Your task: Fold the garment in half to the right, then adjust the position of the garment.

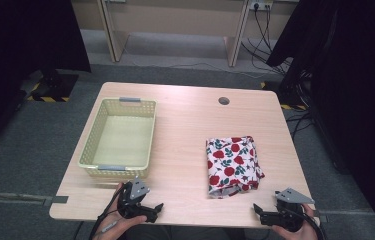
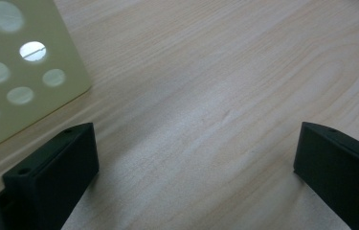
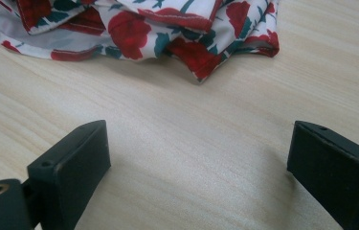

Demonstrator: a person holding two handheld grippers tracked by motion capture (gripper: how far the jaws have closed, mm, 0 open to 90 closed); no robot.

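High view first: a folded rose-print cloth [image 1: 233, 166] lies on the wooden table [image 1: 185, 120], right of centre, and a pale perforated basket [image 1: 120, 138] stands well apart from it at about nine o'clock. The right gripper [image 1: 261, 212] hovers low at the table's near edge, at roughly five o'clock from the cloth; the left gripper [image 1: 155, 209] sits just off the basket's near end. In the right gripper view the jaws are spread wide with bare wood between them, and the cloth's [image 3: 158, 28] rumpled near hem lies ahead at twelve o'clock, untouched. The left gripper view shows its jaws likewise released over bare table, with the basket's corner [image 2: 24, 72] at ten o'clock.

From where I stand, the step looks like a reach for the cloth. To do it well I would slide the right jaws forward low, so one goes under the layered hem and the other over it, and clamp all the folds together, not just the top flap. The left should take the other near corner, so the bundle lifts without falling open.
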